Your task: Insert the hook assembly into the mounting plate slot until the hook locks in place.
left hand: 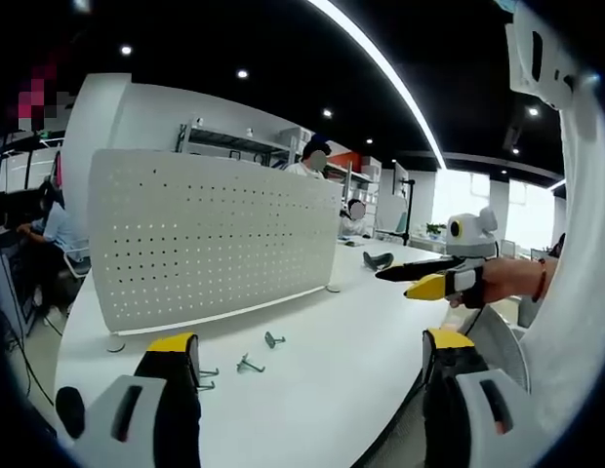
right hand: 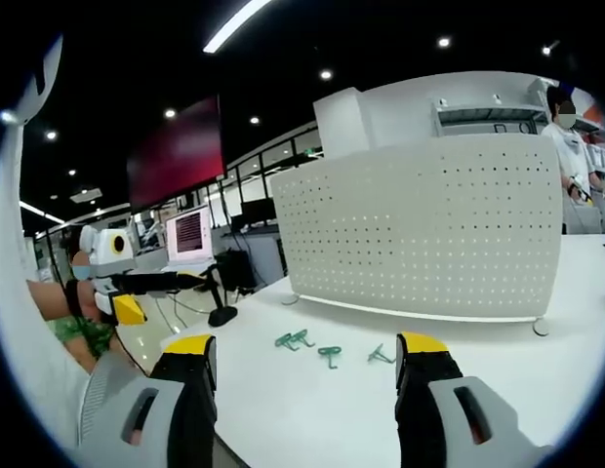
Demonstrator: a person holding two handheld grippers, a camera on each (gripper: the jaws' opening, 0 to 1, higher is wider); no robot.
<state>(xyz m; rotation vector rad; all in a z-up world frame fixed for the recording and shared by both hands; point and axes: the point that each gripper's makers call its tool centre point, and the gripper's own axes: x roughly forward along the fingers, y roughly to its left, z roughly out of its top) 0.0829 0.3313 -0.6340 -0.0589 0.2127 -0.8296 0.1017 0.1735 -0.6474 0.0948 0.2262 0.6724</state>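
Near the worktop's [right hand: 312, 409] front edge, below the pegboard [right hand: 424, 229]: hooks [right hand: 329, 353] loose, both jaws spread, empty; best pinched by the stem.

An open-plan lab or office: long white table [left hand: 312, 390]; shelving [left hand: 229, 141]; monitors [right hand: 188, 234]; seated person [left hand: 51, 229].

White perforated mounting plate [right hand: 424, 229] is stood upright on the table. Four small green hooks [right hand: 329, 354] are scattered loose at its 6 o'clock.
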